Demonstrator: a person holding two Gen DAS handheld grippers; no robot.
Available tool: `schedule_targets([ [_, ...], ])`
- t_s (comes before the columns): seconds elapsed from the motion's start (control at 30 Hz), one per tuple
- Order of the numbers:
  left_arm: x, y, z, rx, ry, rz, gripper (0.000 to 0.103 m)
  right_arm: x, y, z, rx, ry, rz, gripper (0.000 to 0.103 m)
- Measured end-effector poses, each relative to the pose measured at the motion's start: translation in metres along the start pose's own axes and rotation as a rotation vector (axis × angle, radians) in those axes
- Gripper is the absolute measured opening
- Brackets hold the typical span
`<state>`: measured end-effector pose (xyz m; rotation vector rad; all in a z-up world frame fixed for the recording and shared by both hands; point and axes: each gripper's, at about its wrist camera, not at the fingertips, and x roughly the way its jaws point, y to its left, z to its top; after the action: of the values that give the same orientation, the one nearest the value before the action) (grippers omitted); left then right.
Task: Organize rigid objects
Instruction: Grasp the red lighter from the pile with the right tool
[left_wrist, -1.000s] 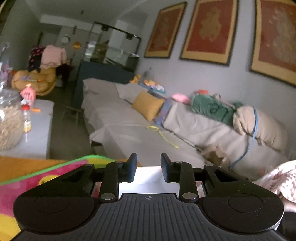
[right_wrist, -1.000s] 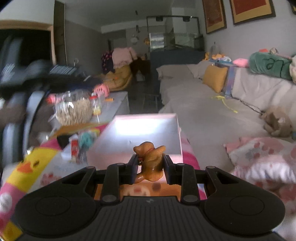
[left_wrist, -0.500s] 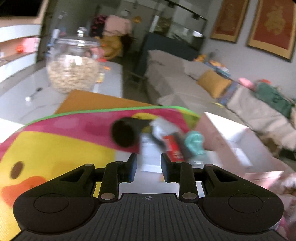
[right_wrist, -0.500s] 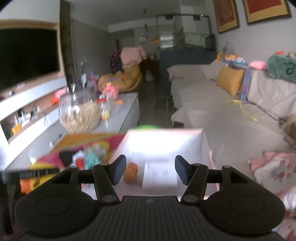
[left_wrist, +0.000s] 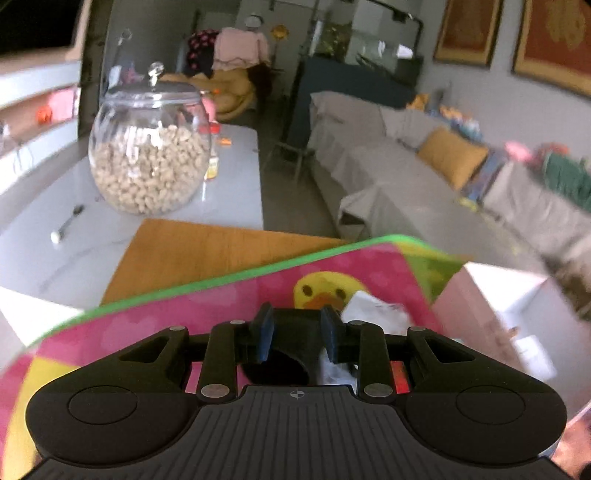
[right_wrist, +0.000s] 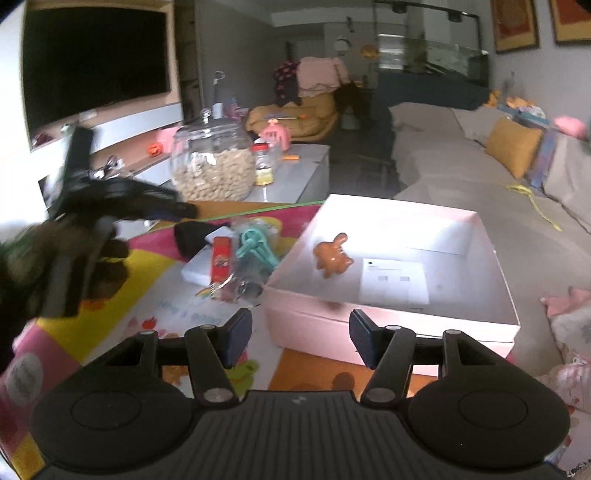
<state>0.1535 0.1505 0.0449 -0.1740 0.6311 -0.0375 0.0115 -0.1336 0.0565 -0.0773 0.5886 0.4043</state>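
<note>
While the right gripper (right_wrist: 299, 341) sits low at the bottom centre of the right wrist view, its 2 jaws stand wide apart with nothing between them. Beyond them, centre right of the frame, lies the pink box (right_wrist: 391, 334), lid off. The brown figurine (right_wrist: 331, 255) lies on its side on the box floor, toward the upper left part of the interior, just beside a white paper label (right_wrist: 393, 280).

Left of the box, mid-frame, a cluster of loose items rests on the colourful play mat (right_wrist: 122, 310): a black cup-like object (right_wrist: 190, 238), a red packet (right_wrist: 220, 256) on a white card, and a teal plastic toy (right_wrist: 256, 251). The teal toy is near the box's left wall; contact cannot be confirmed.

At the left edge of the same frame, the left gripper (right_wrist: 184, 211) appears blurred, held by a hand (right_wrist: 55, 266), its tips just above the black object.

In the left wrist view, lower centre, the left gripper's fingers (left_wrist: 263, 334) flank the black cup-like object on both sides. Whether they press on it cannot be determined. A corner of the pink box shows at the right edge. A glass jar (left_wrist: 149, 147) of pale nuts stands upper left on a grey table (left_wrist: 229, 199).
</note>
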Motion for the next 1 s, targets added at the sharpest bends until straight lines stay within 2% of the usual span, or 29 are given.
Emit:
schedule_targets([
  [0.07,0.01,-0.001,-0.001,0.025,0.017,0.021,0.046,0.0,0.0,0.001,-0.009,0.002,0.009,0.059],
  [0.23,0.032,0.014,-0.013,-0.06,0.083,-0.005,0.057,0.007,-0.002,0.004,0.013,0.025,0.01,0.059],
  [0.33,0.031,0.021,-0.016,-0.091,0.058,-0.03,0.052,0.014,0.001,0.01,0.017,0.032,0.017,0.059],
  [0.43,0.02,0.027,-0.025,-0.108,0.056,-0.059,0.052,0.019,0.009,0.017,0.008,0.034,0.035,0.059],
  [0.6,-0.029,0.031,-0.06,-0.145,0.015,-0.09,0.052,0.037,0.029,0.032,-0.036,0.037,0.056,0.058],
  [0.63,-0.042,0.03,-0.069,-0.15,0.007,-0.09,0.052,0.042,0.035,0.035,-0.051,0.04,0.058,0.056],
  [0.7,-0.062,0.03,-0.085,-0.156,-0.006,-0.096,0.052,0.053,0.049,0.041,-0.077,0.044,0.066,0.043],
  [0.73,-0.071,0.03,-0.093,-0.168,-0.013,-0.11,0.052,0.062,0.057,0.043,-0.086,0.056,0.074,0.04],
  [0.87,-0.093,0.033,-0.117,-0.203,-0.034,-0.175,0.052,0.101,0.078,0.056,-0.074,0.146,0.152,0.038],
  [1.0,-0.097,0.033,-0.119,-0.205,-0.05,-0.201,0.052,0.142,0.089,0.065,-0.058,0.179,0.076,0.038],
])
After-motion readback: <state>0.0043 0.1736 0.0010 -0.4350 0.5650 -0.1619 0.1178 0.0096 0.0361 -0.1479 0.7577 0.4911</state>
